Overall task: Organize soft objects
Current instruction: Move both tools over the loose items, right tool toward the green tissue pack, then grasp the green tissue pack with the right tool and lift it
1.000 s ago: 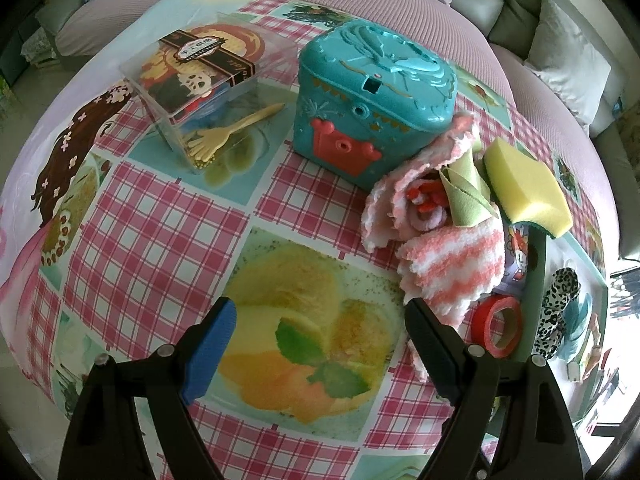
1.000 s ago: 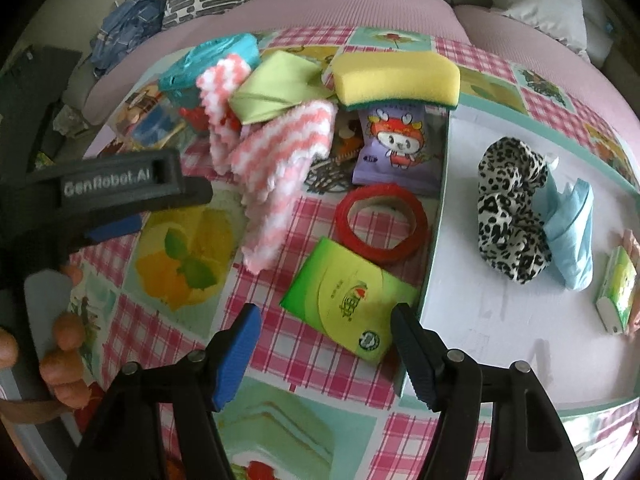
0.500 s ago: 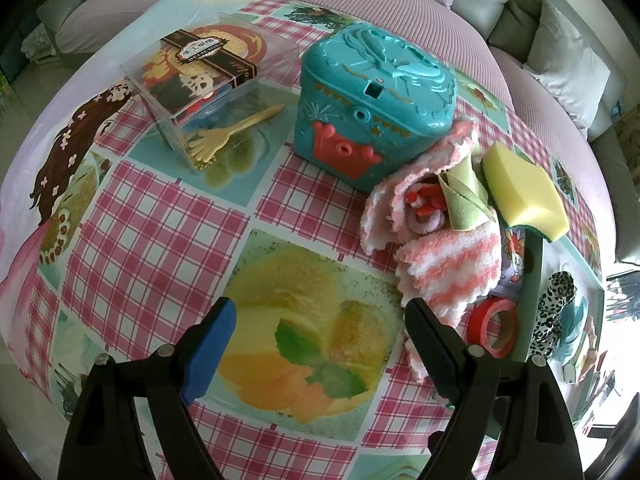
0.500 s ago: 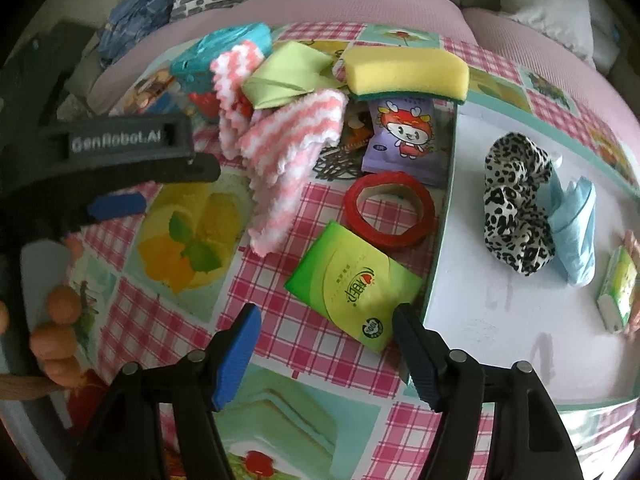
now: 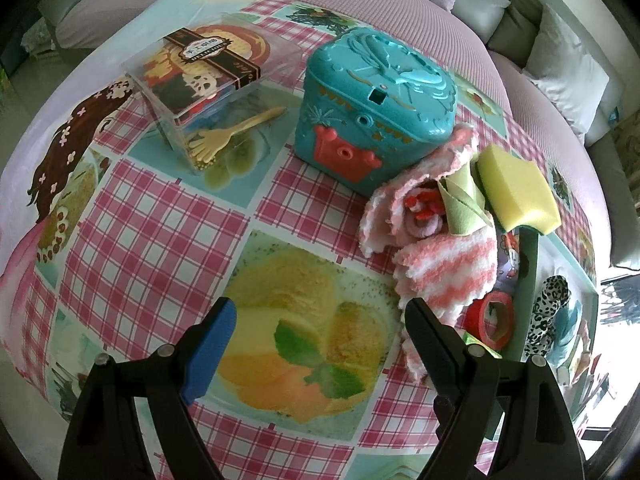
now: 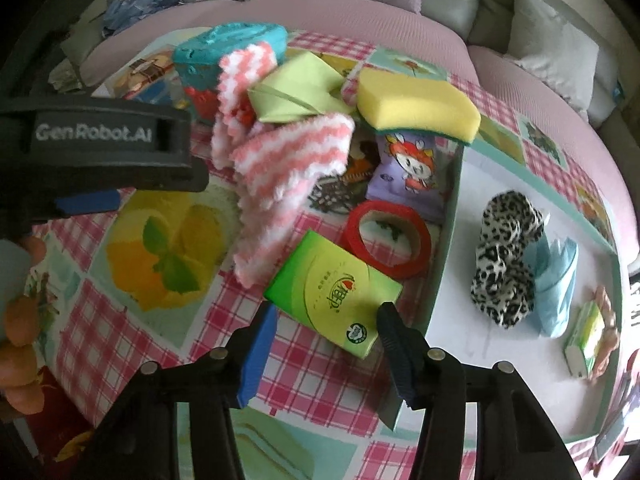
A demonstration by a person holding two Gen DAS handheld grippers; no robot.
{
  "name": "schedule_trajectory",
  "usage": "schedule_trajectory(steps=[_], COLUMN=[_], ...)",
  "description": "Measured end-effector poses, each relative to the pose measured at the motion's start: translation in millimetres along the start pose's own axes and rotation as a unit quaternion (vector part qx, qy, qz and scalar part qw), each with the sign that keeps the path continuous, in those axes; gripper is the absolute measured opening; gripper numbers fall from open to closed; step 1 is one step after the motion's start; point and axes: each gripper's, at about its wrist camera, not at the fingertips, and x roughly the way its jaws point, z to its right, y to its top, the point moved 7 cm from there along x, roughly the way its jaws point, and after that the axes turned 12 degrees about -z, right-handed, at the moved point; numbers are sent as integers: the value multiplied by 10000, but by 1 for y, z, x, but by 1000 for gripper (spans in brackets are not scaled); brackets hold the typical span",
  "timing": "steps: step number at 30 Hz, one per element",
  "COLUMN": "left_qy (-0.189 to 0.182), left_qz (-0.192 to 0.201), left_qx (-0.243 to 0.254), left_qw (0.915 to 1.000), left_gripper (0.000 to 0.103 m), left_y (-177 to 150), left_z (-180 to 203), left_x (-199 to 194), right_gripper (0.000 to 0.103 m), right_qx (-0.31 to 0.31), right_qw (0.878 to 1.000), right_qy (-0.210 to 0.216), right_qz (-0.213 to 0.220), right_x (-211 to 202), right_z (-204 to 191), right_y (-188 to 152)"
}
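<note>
Pink-checked oilcloth all over the worktop (image 5: 160, 220), and sorting soft things from hard on it.

Beginning at the left edge: leaving the clear box (image 5: 200, 92) and the teal toy chest (image 5: 372, 108) where they are standing, both looking rigid.

Holding the left gripper (image 5: 318, 312) over the bare lemon print near the front edge, fingers spread wide and gripping nothing.

Passing, just right of the chest, the soft heap: the pink-striped cloth (image 5: 444, 264) lying crumpled, the green cloth (image 5: 464, 204) tucked into it, the yellow sponge (image 5: 516, 196) resting at the far left corner of the tray (image 6: 460, 320).

Further right, hovering the right gripper (image 6: 326, 312) over the green tissue pack (image 6: 332, 288), lying flat on the worktop beside the red tape ring (image 6: 388, 240) and just beside the tray's left wall. Having just been narrowing those fingers, with the pack's near corner between them, pads apart from it and not yet pressing.

Probably reaching for that pack, then, to carry it into the tray, already holding the leopard scrunchie (image 6: 506, 256) and the blue cloth (image 6: 556, 280) toward its right side.

Calling next for lowering squarely across the pack, closing gently on something likely squashy, and lifting clear of the tray wall without nudging the tape ring.
</note>
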Motion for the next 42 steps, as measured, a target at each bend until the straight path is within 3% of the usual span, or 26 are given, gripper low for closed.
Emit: schedule_trajectory(steps=[5, 8, 10, 14, 30, 35, 42], left_qy=[-27, -33, -32, -31, -73, -97, -241], left_qz=[-5, 1, -4, 0, -30, -10, 99], left_qx=[-17, -6, -6, 1, 86, 140, 164], left_qw=[10000, 10000, 10000, 10000, 9999, 9999, 9995], left_gripper=[87, 87, 87, 87, 87, 87, 87], left_y=[0, 1, 1, 1, 1, 2, 11], left_z=[-2, -3, -2, -2, 2, 11, 27], left_x=[0, -1, -1, -1, -1, 1, -3], right_gripper=[57, 66, 66, 66, 57, 56, 56], right_qx=[-66, -135, -170, -67, -116, 241, 574], right_qw=[9999, 9998, 9998, 9997, 9996, 9978, 9955], right_qy=[-18, -53, 36, 253, 236, 610, 583], right_qz=[83, 136, 89, 30, -48, 132, 487], right_x=[-4, -2, 2, 10, 11, -2, -26], right_z=[12, 15, 16, 22, 17, 29, 53], right_y=[7, 14, 19, 22, 11, 8, 10])
